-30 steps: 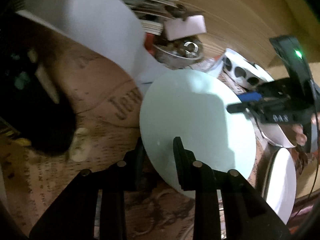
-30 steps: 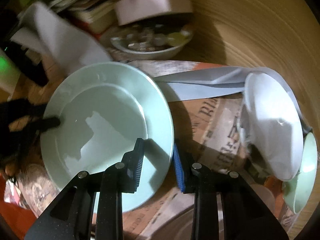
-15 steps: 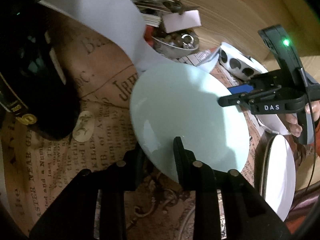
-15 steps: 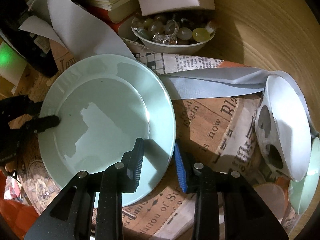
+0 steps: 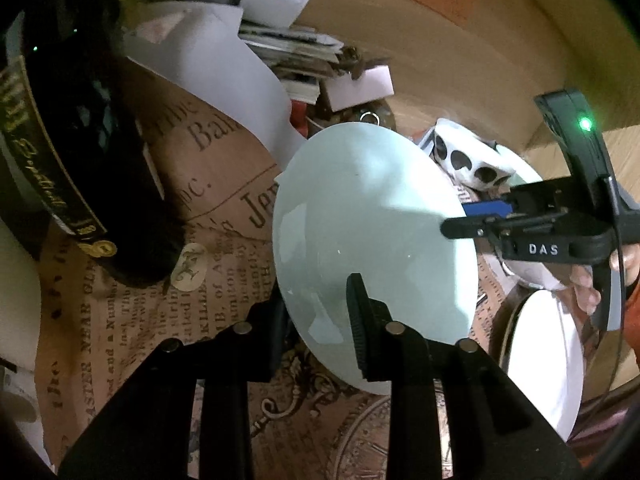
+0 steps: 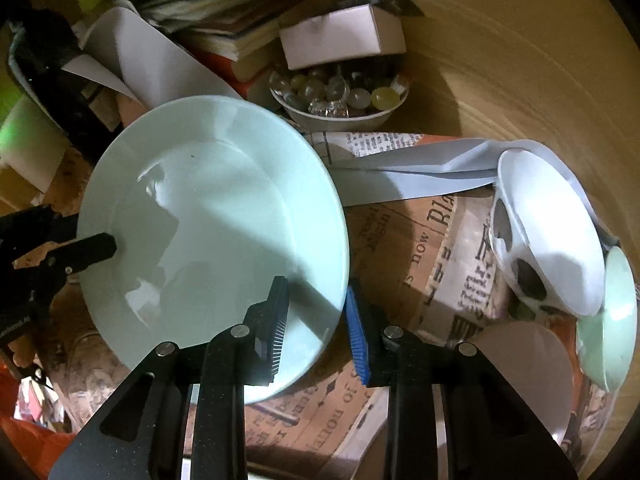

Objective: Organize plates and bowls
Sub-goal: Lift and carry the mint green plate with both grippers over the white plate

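The pale green plate [image 6: 212, 232] is held clear above the newspaper-covered bench [image 6: 432, 264], pinched at opposite rim edges by the left tongs [image 5: 316, 320] and right tongs [image 6: 316, 320], tilted between them.

Left gripper [image 5: 320, 312] pitched steeply downward, jaws narrowed and clamped on the near rim of the pale green plate [image 5: 372, 224], one finger under the rim, the other over it. Right gripper [image 6: 316, 320] likewise angled down, jaws closing across the opposite rim: black ribbed pad on the upper face, blue pad beneath. Seen from the left wrist, right gripper reaching in level from the far side, bare fingers [image 5: 588, 292] of the holding hand wrapped around its handle.
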The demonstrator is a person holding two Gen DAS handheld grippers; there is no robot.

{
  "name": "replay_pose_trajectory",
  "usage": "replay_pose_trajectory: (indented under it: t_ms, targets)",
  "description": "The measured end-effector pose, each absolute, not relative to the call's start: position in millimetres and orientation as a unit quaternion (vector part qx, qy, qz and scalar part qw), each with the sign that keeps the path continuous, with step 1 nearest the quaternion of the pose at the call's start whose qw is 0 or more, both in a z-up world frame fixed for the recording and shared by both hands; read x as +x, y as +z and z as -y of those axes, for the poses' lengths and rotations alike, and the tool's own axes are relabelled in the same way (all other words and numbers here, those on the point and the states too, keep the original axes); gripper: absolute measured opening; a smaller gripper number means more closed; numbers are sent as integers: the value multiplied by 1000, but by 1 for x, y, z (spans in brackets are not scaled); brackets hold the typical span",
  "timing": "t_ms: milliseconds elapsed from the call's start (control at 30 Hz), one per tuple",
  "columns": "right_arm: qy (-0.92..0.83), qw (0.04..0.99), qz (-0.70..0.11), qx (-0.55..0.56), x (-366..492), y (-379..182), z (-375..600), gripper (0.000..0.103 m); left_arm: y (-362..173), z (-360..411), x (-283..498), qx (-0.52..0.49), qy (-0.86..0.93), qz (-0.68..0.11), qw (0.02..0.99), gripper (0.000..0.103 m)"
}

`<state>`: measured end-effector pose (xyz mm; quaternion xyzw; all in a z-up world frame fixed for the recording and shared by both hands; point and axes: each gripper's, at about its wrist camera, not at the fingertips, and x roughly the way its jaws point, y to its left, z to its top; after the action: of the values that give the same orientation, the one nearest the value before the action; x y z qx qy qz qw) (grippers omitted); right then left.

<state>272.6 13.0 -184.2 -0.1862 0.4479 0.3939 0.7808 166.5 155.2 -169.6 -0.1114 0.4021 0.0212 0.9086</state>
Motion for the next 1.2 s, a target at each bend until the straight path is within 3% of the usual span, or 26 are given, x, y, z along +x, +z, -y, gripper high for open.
replay_pose_trajectory:
  t_ms: [1200]
  targets:
    - [397, 812, -403, -144, 180, -150, 65, 26, -135, -134, 84, -120, 25, -355, 927, 28]
